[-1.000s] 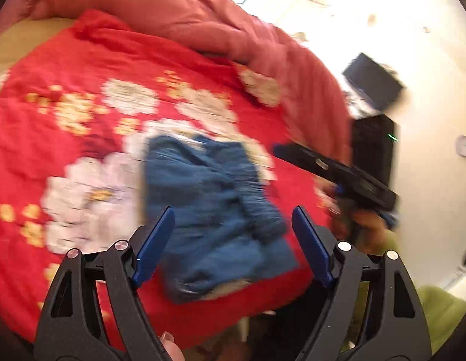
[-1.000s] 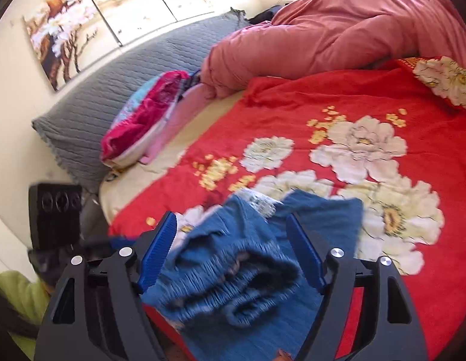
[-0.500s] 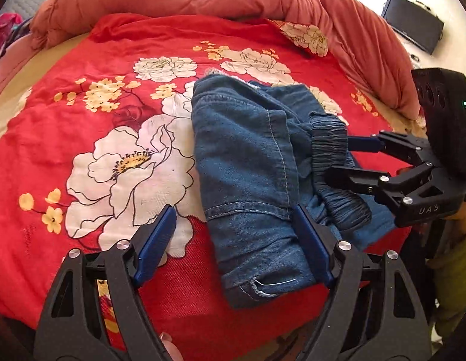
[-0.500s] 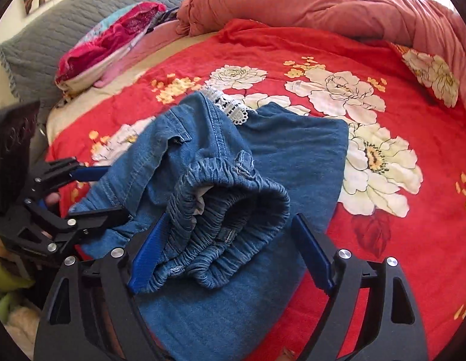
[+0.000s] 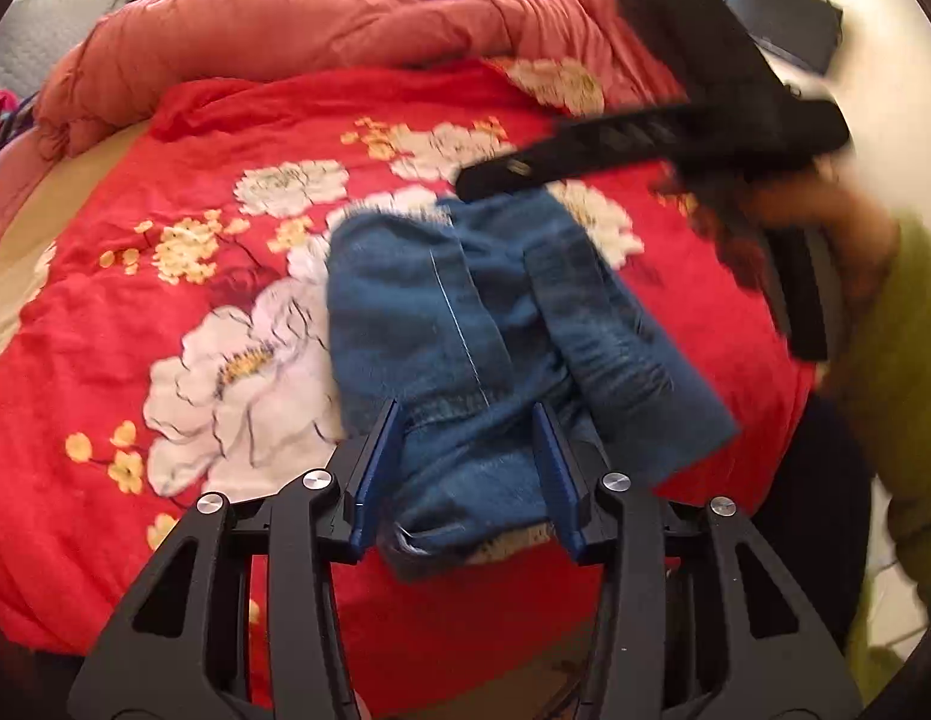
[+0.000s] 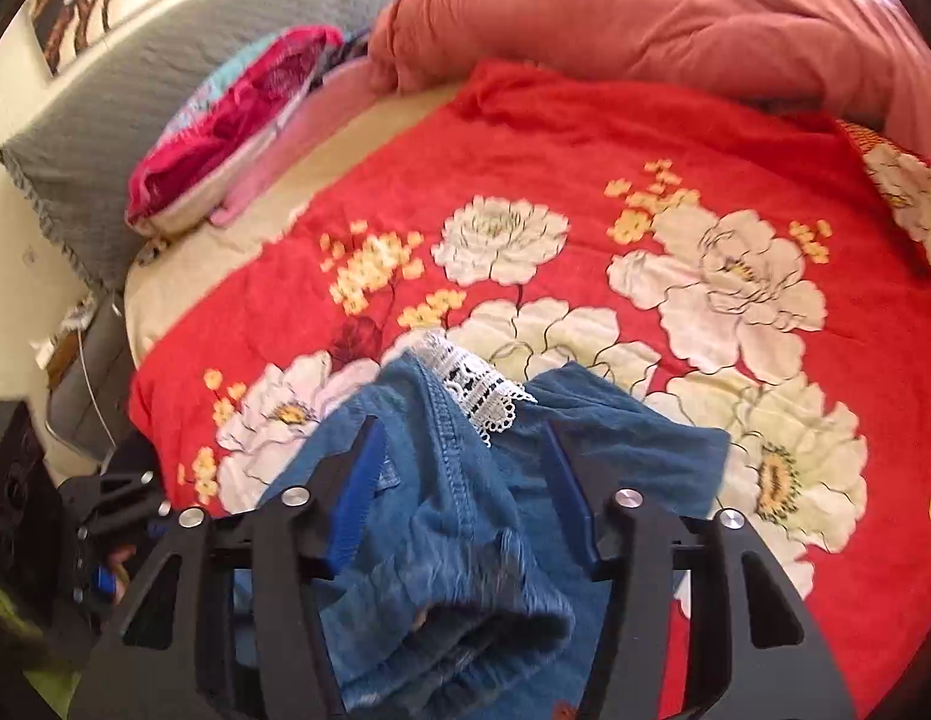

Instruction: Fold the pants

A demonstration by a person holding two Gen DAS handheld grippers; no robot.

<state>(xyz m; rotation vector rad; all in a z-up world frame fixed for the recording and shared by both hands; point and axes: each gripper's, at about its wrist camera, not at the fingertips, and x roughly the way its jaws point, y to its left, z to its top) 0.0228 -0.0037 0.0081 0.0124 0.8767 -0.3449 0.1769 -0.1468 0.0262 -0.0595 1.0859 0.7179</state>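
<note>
The blue denim pants [image 5: 495, 348] lie folded in a bundle on the red floral bedspread [image 5: 165, 228], near the bed's front edge. My left gripper [image 5: 465, 450] is open, its blue pads either side of the hem end, which has a white lace trim. My right gripper [image 6: 462, 474] is open around the elastic waistband end [image 6: 465, 612], with denim bunched between the pads. In the left wrist view the right gripper's body [image 5: 645, 144] hovers above the far side of the pants. The pants show in the right wrist view [image 6: 615, 426] with lace [image 6: 477, 384] at the top.
A rolled salmon duvet [image 5: 345, 18] lies along the far side of the bed. Pink pillows [image 6: 225, 120] and a grey headboard [image 6: 105, 108] are at the left in the right wrist view. A dark device [image 5: 783, 18] stands by the wall. A green sleeve [image 5: 897, 360] is at the right.
Both grippers have narrowed and come down closer over the pants. The right gripper swung up and across above the pants in the left wrist view. The waistband end is more bunched.
</note>
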